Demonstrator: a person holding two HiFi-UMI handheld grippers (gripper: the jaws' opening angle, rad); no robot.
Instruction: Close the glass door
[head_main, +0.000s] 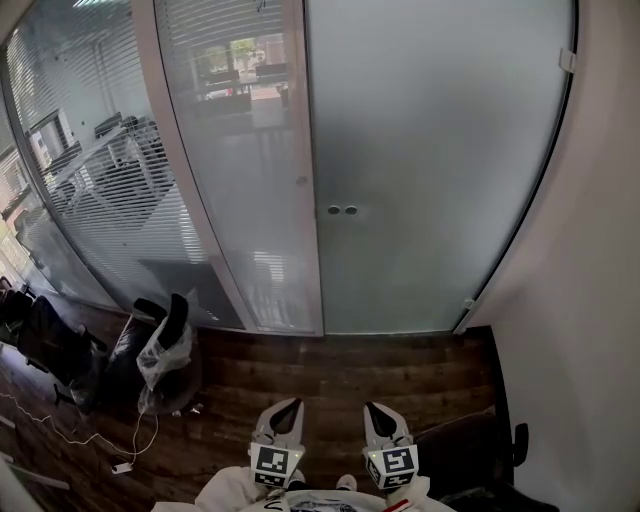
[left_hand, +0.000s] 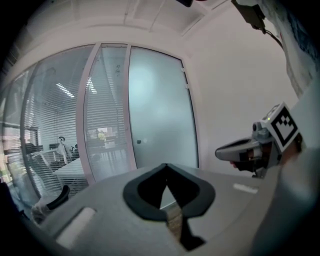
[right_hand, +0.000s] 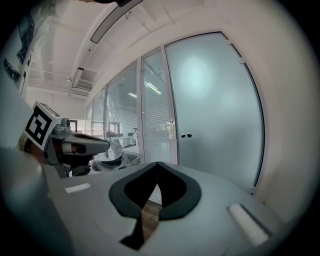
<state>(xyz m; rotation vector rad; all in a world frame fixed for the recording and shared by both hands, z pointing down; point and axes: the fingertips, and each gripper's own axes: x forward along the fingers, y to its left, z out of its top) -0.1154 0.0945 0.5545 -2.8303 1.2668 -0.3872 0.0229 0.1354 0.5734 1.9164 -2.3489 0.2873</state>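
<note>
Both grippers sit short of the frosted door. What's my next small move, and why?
Probably none: the frosted glass door looks closed, its edge meeting the frame with no gap showing. The left gripper and right gripper are shut, empty and clear of it, so I'd hold them back.

Dark wood-plank floor (head_main: 340, 375) fills the lower frame. At lower left a plastic-wrapped office chair (head_main: 165, 350) stands on it, with a white cable (head_main: 90, 437) lying beside it. A black chair (head_main: 490, 445) stands at lower right.
</note>
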